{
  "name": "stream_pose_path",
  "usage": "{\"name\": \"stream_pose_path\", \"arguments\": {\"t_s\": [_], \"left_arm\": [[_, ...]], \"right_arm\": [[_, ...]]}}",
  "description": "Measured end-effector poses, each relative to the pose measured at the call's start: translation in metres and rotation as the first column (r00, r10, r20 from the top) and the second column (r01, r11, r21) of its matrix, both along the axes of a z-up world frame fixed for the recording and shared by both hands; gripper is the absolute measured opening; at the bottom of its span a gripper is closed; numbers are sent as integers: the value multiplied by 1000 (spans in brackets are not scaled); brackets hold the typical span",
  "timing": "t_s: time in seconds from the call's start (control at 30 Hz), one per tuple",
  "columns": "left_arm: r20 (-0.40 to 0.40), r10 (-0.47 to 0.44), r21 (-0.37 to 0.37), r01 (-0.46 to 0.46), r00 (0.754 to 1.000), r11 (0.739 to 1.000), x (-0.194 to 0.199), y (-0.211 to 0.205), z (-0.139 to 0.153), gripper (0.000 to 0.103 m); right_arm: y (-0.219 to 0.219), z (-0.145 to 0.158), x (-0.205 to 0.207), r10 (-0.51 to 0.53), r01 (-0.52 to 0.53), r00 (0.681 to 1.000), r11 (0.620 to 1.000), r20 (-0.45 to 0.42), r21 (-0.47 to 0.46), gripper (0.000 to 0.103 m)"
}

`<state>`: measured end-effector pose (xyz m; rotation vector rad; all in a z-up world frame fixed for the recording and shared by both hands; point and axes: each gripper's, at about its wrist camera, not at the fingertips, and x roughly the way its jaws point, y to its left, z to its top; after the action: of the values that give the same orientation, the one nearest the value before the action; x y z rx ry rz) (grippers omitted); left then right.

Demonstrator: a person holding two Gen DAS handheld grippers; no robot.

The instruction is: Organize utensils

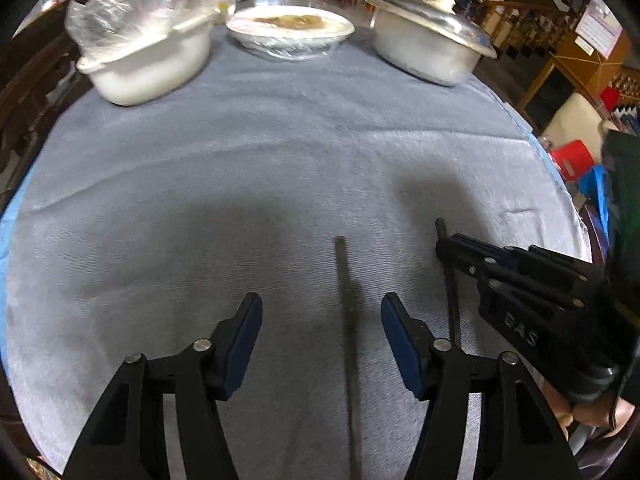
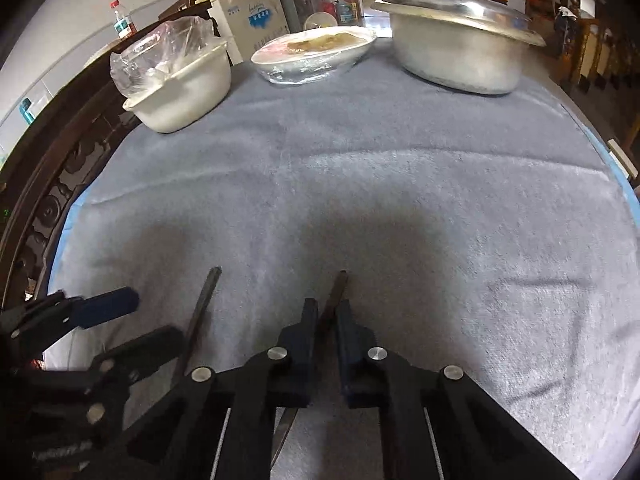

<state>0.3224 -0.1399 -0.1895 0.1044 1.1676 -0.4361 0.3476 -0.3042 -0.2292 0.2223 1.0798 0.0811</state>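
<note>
A grey cloth (image 1: 280, 152) is spread over the table in a cluttered room. At its far edge are set a bagged white bowl (image 1: 148, 60), a wrapped dish (image 1: 290, 30) of brownish food and a lidded pot (image 1: 430, 46). The right gripper (image 2: 325, 320) is clamped on one chopstick (image 2: 335, 292) — the other chopstick (image 1: 347, 320) lies between the left gripper's (image 1: 322, 336) parted fingers.

1. The right gripper (image 2: 323, 316) has its jaws closed on a dark chopstick (image 2: 335, 290), whose tip pokes out ahead of the fingers.
2. To its left, a second chopstick (image 2: 204, 300) lies on the grey cloth (image 2: 400, 200).
3. Further left sits the left gripper (image 2: 132, 320), jaws apart.
4. Far ahead stand a white basin (image 2: 184, 88), a wrapped dish (image 2: 312, 56) and a lidded metal pot (image 2: 460, 48).
</note>
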Motion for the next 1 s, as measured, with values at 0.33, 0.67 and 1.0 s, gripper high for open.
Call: {"name": "stream_pose_path", "arguments": {"t_s": [0.33,0.67,1.0], "left_arm": [[1,-44,20,44,999,999,6,-20,-11,20],[-38,-25,-26,24,999,999,-10,5,-12,6],[-58,6,7,-6,998,1000,-22,14,-11,8]], "right_arm": [[-22,1,-22,-30,30,999,999,-10,15,10],[-19,2,-33,-25,25,999,1000,-33,-11,12],[-17,5,-46,7,-9,995,1000,-102,-16,45]]}}
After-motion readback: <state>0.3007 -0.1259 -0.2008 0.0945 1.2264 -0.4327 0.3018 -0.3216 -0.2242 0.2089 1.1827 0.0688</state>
